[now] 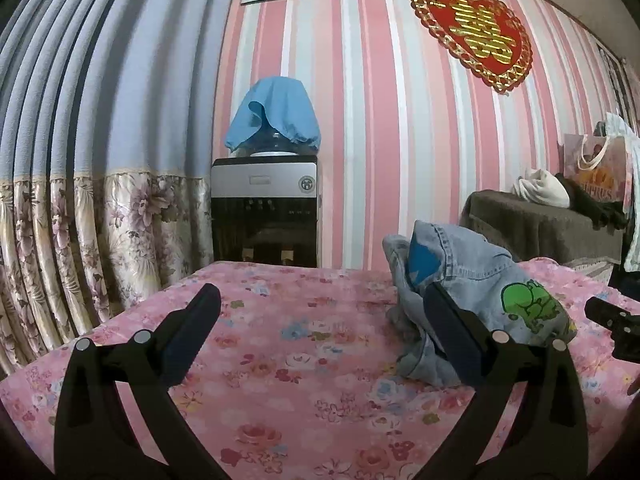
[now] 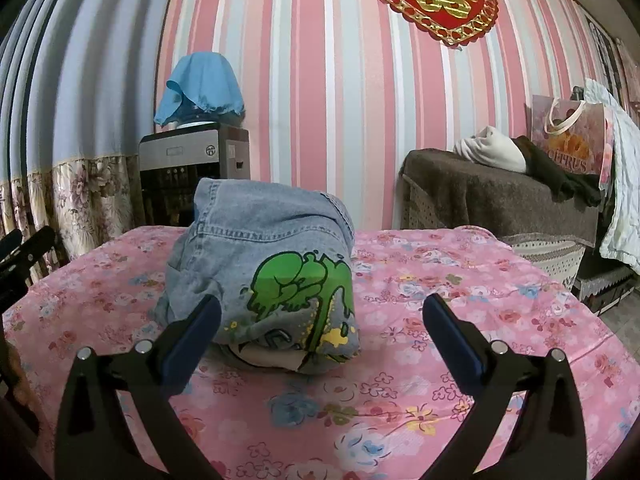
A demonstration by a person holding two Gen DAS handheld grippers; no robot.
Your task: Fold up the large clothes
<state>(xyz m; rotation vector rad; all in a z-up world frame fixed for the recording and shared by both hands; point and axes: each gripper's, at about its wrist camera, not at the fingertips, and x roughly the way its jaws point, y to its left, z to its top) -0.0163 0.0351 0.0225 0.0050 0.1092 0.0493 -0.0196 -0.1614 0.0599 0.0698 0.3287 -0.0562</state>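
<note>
A light-blue denim garment (image 2: 264, 256) with a green cartoon print lies bunched in a heap on the pink floral table cover (image 2: 460, 288). In the left wrist view the garment (image 1: 472, 276) sits at the right, behind my left gripper's right finger. My left gripper (image 1: 320, 304) is open and empty, to the left of the heap. My right gripper (image 2: 322, 312) is open and empty, just in front of the heap, its left finger before the cloth. The right gripper's tip also shows in the left wrist view (image 1: 612, 320) at the right edge.
A water dispenser (image 1: 264, 208) with a blue cloth over its bottle stands behind the table by the curtain (image 1: 80, 200). A brown-covered cabinet (image 2: 500, 200) with white and dark clothes and a gift bag (image 2: 568, 136) stands at the right.
</note>
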